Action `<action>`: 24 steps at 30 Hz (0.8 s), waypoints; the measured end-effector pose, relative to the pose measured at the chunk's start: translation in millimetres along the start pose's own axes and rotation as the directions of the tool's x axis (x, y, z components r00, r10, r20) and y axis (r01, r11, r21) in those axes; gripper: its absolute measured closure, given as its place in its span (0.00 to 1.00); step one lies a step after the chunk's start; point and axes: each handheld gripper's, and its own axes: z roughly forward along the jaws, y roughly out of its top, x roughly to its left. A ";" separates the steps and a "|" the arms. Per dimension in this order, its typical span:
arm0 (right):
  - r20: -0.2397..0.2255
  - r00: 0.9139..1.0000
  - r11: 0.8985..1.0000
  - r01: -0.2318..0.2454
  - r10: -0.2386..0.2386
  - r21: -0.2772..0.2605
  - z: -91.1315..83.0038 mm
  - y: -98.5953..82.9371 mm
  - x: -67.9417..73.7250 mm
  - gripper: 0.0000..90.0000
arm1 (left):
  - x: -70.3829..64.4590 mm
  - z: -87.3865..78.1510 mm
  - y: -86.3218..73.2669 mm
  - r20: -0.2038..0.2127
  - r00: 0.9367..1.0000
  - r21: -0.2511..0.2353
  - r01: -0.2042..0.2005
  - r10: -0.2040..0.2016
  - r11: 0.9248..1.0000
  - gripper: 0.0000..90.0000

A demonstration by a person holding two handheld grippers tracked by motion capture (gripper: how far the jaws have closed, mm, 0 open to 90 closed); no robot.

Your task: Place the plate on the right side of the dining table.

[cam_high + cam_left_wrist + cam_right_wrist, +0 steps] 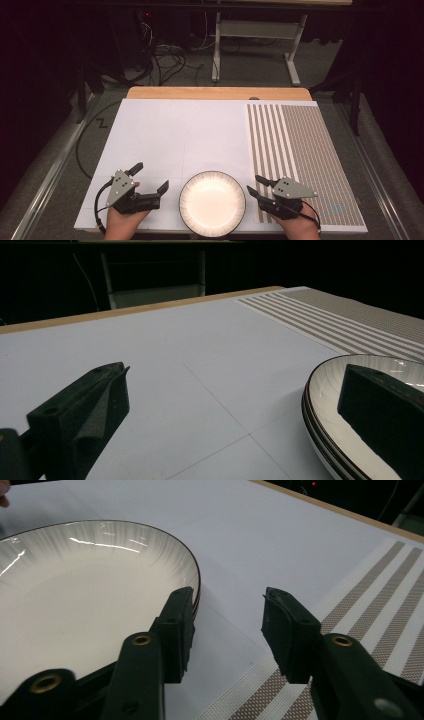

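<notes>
A white plate (212,202) with a dark ribbed rim sits at the front middle of the table, between my two hands. My left gripper (149,177) rests to its left, open and holding nothing. In the left gripper view the plate (327,390) lies behind the right-hand jaw, and the left gripper (235,395) gapes wide over bare white sheet. My right gripper (255,184) rests just right of the plate, open and holding nothing. In the right gripper view the right gripper (227,612) has its left-hand jaw against the plate's rim (100,580); I cannot tell whether they touch.
A white sheet (185,135) covers most of the table. A brown striped and dotted mat (305,150) covers its right part. A bare wooden strip (215,93) runs along the far edge. Beyond it stand a white table frame (255,45) and floor cables (165,62).
</notes>
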 end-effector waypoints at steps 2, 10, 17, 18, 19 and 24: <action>-0.018 1.000 1.000 0.002 -0.002 0.013 -0.5 0.1 0.9 0.72 | 0.1 -0.1 0.0 0.001 1.000 0.001 0.000 0.000 1.000 0.01; -0.067 0.998 0.999 -0.006 0.009 0.050 -6.2 2.7 3.4 0.94 | 0.3 -0.6 -0.1 0.005 1.000 -0.002 0.000 0.000 1.000 0.01; -0.135 0.990 0.991 -0.012 0.029 0.130 -4.3 5.1 7.0 1.00 | 0.2 -0.6 -0.1 0.007 1.000 -0.003 0.002 -0.002 1.000 0.01; -0.135 0.990 0.991 -0.012 0.029 0.130 -4.3 5.1 7.0 1.00 | 0.3 -0.7 -0.1 0.007 1.000 -0.002 0.002 -0.002 1.000 0.01; -0.144 0.989 0.990 -0.003 0.023 0.139 -3.4 5.3 7.9 1.00 | 0.3 -0.7 -0.1 0.007 1.000 -0.002 0.003 -0.003 1.000 0.01; -0.164 0.986 0.986 0.016 0.011 0.164 -2.7 7.3 12.7 1.00 | 0.2 -0.5 -0.2 0.009 1.000 -0.002 0.002 -0.002 1.000 0.01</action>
